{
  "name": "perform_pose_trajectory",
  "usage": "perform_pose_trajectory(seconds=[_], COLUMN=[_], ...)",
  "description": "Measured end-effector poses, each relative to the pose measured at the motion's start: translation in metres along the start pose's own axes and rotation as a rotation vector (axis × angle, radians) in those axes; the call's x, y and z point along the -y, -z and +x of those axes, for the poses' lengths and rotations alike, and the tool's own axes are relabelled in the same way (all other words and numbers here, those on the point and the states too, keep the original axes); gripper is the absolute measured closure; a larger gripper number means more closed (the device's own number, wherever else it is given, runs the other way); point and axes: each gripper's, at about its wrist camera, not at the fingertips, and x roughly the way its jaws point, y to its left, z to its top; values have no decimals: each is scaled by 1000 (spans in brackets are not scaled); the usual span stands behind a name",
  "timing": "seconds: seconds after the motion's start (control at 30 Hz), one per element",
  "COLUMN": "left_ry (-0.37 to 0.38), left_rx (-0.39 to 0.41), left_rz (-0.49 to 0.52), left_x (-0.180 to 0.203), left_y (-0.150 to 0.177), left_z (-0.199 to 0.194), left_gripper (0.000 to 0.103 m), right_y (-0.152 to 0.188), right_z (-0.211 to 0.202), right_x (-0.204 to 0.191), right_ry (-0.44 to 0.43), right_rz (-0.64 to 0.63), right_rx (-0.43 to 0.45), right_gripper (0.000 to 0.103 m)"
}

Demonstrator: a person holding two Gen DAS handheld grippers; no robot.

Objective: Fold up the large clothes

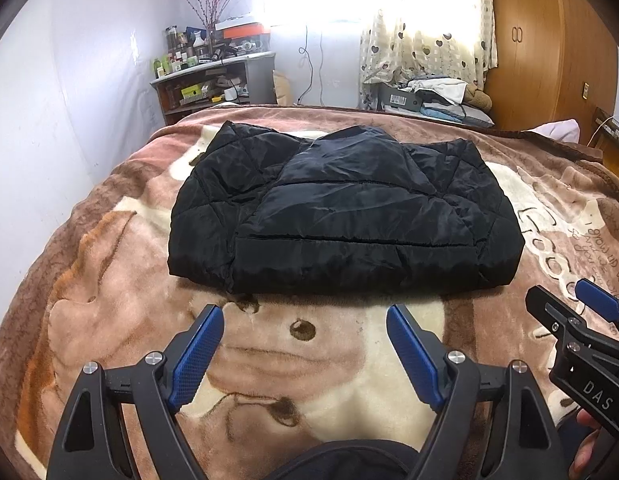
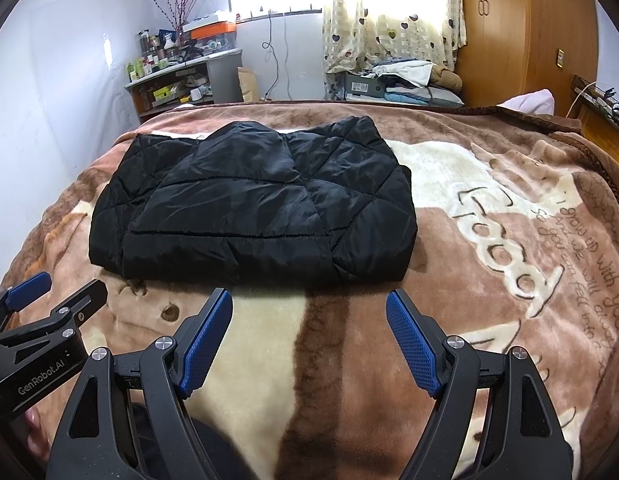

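Both jaws are standing wide, left hand-held gripper [image 1: 305, 350] and right hand-held gripper [image 2: 309, 346] holding nothing; jacket [image 1: 341, 208] is looking puffy, slick, light, so pinching the thick near hem on the bed [image 1: 109, 280] is looking safest

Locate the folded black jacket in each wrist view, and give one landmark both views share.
Left wrist view: black jacket lies centre frame on the blanket, beyond the open left gripper.
Right wrist view: jacket sits left of centre.
Shared landmark: heart-print curtain at the window.
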Motion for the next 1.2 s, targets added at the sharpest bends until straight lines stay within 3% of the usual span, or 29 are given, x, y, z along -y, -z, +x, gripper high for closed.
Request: perform_pose_trajectory(seconds=[1.2], left_ry=[-4], left_rx=[-11], left_rz=[2], left_x=[0], left_y=[2], left_z=[3], left_gripper=[20], right_y=[1], right_z=[-1], right_x=[-2], right_ry=[-2], right_rz=[1], right_rx=[1], right_gripper=[24])
